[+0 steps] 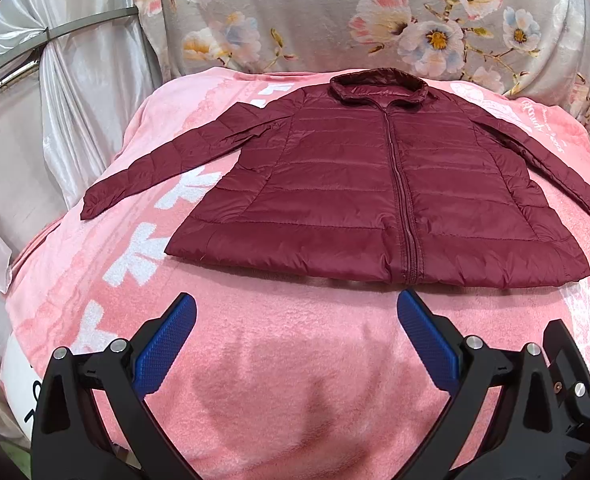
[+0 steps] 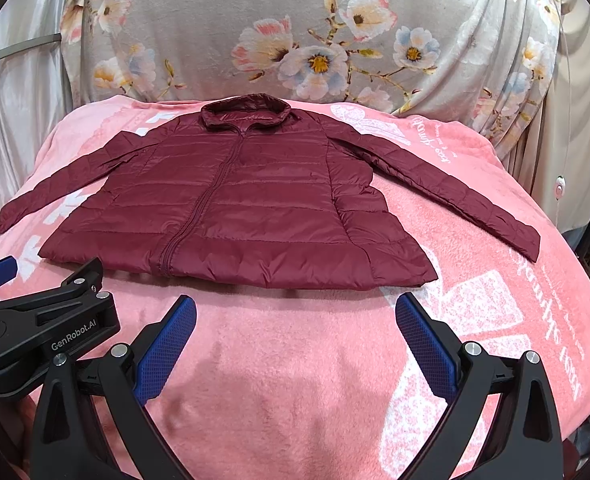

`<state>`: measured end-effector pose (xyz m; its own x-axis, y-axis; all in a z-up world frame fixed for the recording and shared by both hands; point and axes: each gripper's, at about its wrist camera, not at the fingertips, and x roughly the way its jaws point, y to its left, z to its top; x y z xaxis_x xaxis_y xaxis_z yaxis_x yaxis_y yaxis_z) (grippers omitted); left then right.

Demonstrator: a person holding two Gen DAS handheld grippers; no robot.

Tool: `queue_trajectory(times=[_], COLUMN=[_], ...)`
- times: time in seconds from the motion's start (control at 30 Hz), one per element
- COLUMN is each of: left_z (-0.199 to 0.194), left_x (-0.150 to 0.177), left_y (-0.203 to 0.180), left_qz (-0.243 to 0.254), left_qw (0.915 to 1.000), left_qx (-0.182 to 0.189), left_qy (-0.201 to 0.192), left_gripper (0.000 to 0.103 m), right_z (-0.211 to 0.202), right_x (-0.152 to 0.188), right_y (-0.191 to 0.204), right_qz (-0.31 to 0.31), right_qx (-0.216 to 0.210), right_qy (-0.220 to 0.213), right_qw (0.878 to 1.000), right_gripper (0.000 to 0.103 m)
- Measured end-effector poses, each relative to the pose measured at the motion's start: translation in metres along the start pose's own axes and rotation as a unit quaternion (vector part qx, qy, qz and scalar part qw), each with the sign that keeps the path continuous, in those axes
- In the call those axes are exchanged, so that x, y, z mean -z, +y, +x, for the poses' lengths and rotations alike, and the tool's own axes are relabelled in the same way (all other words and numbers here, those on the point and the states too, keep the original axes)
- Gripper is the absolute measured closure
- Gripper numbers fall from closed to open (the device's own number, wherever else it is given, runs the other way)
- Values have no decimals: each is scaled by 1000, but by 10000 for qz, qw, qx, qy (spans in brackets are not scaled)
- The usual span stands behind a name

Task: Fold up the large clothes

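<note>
A maroon quilted jacket (image 1: 375, 184) (image 2: 235, 208) lies flat and zipped on a pink blanket (image 1: 295, 360) (image 2: 295, 360), collar at the far side, both sleeves spread out to the sides. My left gripper (image 1: 297, 312) hovers open just short of the jacket's hem, near the zipper's lower end, with nothing between its blue pads (image 1: 167, 344). My right gripper (image 2: 295, 312) is also open and empty, in front of the hem's right half. The left gripper's black body (image 2: 47, 328) shows at the left edge of the right wrist view.
The pink blanket with white lettering covers a raised, rounded surface. Behind it hangs a grey floral cloth (image 1: 375, 20) (image 2: 315, 40). Silvery satin drapes (image 1: 75, 100) and a metal rail stand at the left. The blanket drops away at both sides.
</note>
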<state>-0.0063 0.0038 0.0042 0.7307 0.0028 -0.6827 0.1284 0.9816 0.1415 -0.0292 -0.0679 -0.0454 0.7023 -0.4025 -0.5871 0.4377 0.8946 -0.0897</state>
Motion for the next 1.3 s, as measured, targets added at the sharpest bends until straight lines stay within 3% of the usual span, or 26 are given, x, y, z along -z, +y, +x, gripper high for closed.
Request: queue_trajectory(times=[1.3], left_z=[0], left_x=[0], left_y=[5], left_qz=[-10], left_qw=[10000], left_qx=[9], left_qy=[-7], left_gripper=[5], right_z=[-2], right_x=[-1], right_y=[3], right_qz=[-35], right_qx=[-44], right_qy=[-64], right_qw=[10000], right_gripper=[5])
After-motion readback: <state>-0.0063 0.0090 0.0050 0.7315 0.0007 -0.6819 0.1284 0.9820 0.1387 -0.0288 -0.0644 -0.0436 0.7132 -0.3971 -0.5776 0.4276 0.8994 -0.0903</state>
